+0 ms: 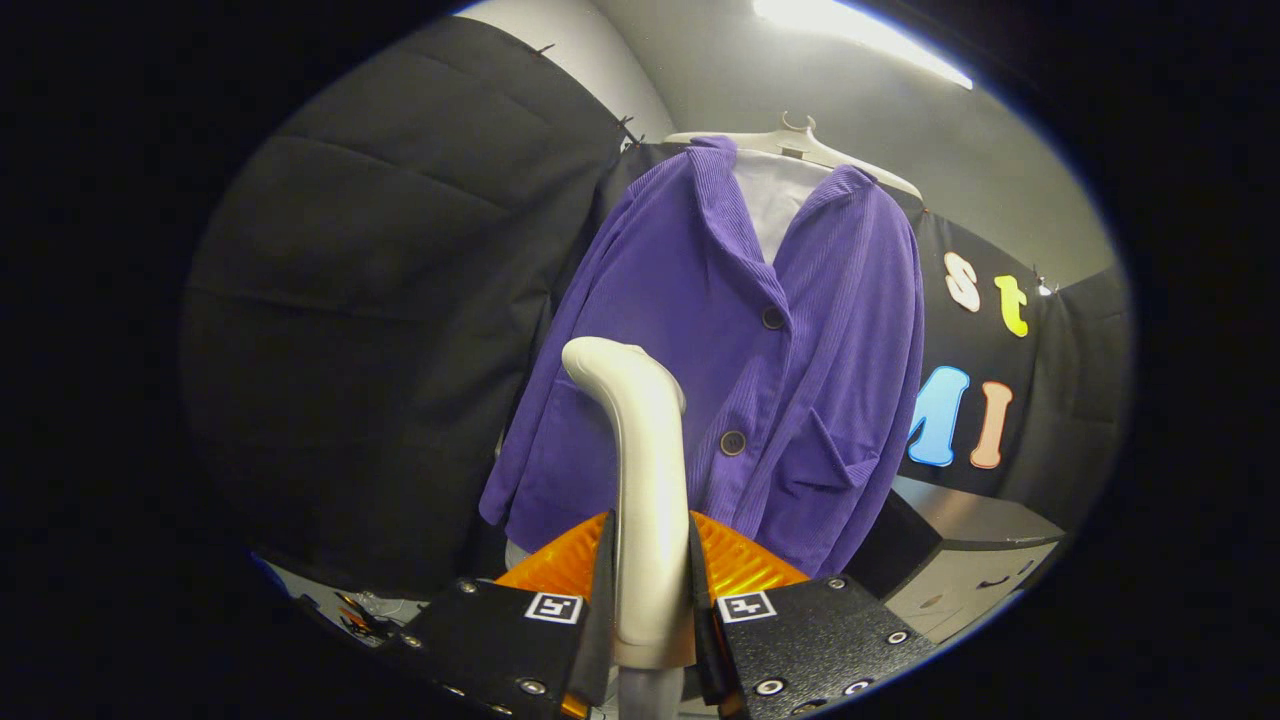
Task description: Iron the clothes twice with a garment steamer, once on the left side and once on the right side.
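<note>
Steamer [645, 500] sits bottom centre of frame, handle upright, pinched between both fingers of the gripper [650, 600]; its curved head bends toward upper left. Just beyond it, centre frame, hangs a purple jacket [740, 350], buttoned, two dark buttons visible, pocket on its lower right. Jacket hangs on a white hanger [800, 145] at top centre. Grey bench [960, 545] at lower right, behind the jacket.

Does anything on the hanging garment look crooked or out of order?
The purple corduroy jacket hangs slightly tilted on its white hanger, lower hem uneven. Nothing looks damaged. The claw is shut on the cream steamer handle.
</note>
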Demonstrator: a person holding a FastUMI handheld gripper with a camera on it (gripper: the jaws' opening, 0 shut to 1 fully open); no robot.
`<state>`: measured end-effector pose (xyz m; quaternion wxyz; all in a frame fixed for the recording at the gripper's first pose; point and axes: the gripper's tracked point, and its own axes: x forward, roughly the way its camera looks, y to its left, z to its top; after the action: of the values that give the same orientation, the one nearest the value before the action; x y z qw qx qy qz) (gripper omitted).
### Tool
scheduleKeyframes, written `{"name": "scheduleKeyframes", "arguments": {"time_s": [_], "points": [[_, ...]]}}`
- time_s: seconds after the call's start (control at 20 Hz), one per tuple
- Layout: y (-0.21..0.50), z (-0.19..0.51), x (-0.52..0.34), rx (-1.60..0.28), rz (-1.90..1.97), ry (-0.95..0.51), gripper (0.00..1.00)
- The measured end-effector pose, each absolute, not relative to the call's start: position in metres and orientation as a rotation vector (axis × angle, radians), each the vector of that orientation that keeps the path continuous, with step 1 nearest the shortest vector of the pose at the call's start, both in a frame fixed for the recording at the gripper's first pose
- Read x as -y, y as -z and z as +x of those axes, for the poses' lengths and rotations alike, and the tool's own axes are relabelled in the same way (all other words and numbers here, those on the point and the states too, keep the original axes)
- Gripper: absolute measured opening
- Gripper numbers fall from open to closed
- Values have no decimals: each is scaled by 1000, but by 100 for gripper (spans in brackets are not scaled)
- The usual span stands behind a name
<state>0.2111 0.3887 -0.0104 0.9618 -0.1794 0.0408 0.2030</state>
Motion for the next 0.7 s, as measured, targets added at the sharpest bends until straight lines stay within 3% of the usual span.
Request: {"name": "scheduleKeyframes", "arguments": {"time_s": [0.7], "points": [[94,186,-374,-226,-400,-431,35]]}}
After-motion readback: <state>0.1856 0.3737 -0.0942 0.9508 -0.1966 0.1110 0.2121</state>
